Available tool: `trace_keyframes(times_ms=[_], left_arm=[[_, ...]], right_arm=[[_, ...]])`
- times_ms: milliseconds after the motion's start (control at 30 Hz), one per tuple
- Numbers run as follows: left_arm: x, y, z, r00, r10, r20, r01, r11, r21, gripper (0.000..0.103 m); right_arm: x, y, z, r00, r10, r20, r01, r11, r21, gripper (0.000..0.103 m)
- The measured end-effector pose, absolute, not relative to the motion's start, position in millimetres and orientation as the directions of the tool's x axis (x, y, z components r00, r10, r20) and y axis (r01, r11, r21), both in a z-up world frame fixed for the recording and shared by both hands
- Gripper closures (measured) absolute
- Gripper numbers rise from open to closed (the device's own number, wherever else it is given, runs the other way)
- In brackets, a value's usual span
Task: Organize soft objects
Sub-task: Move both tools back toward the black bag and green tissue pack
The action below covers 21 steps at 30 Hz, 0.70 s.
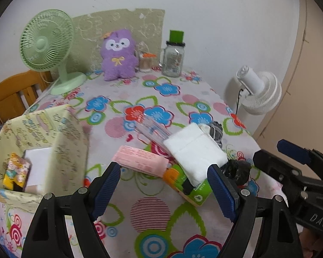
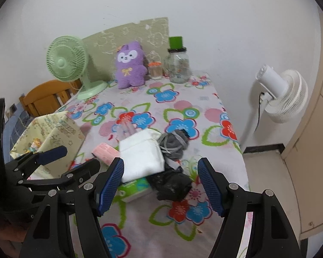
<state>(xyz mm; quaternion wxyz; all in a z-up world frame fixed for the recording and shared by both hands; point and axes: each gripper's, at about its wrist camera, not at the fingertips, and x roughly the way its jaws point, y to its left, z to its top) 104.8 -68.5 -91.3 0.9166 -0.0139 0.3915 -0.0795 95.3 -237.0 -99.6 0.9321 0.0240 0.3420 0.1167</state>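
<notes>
1. The left tongs [image 1: 163, 182] stand wide with nothing between the pads, poised over the near end of the pile; the right tongs [image 2: 160, 185] are also parted and empty, aimed at the black bundle [image 2: 172, 186].
2. Neither grasps anything, so I judge the current step to be an approach, not a carry.
3. Just past the pads lies the pile still to be sorted: a white tissue pack [image 1: 194, 150] resting on a green tissue pack [image 1: 196, 191], with a pink pack [image 1: 142, 161] to its left and the black bundle touching its right edge.
4. Farther on, a clear-wrapped packet [image 1: 152, 126] leans under the white pack's far edge, and a grey bundle [image 2: 174, 144], possibly rolled socks, sits at its far right; blur makes that uncertain.
5. To the left, the fabric basket [image 1: 73, 142] on the bench [image 1: 150, 212] already holds a white pack and a colourful packet [image 1: 16, 169], so some sorting looks done.
6. At the far edge a purple plush toy [image 1: 118, 56] stands upright, well apart from the pile, beside a green fan [image 1: 46, 40] and a glass jar [image 1: 173, 59].
7. My estimate: the task is in its early part, with most of the pile left.
</notes>
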Motion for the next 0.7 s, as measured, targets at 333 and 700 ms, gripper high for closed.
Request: trace_keyframes(times_ms=[333, 700], left_arm=[[119, -88, -118, 0.622, -0.174, -0.763, 0.155, 0.983, -0.098, 0.019], [130, -108, -137, 0.557, -0.217, -0.802, 0.191, 0.973, -0.13, 0.019]], right_arm=[[108, -254, -121, 0.71, 0.226, -0.667, -0.179, 0.974, 0.14, 0.029], [118, -265, -135, 0.688, 0.226, -0.69, -0.171, 0.974, 0.149, 0.029]])
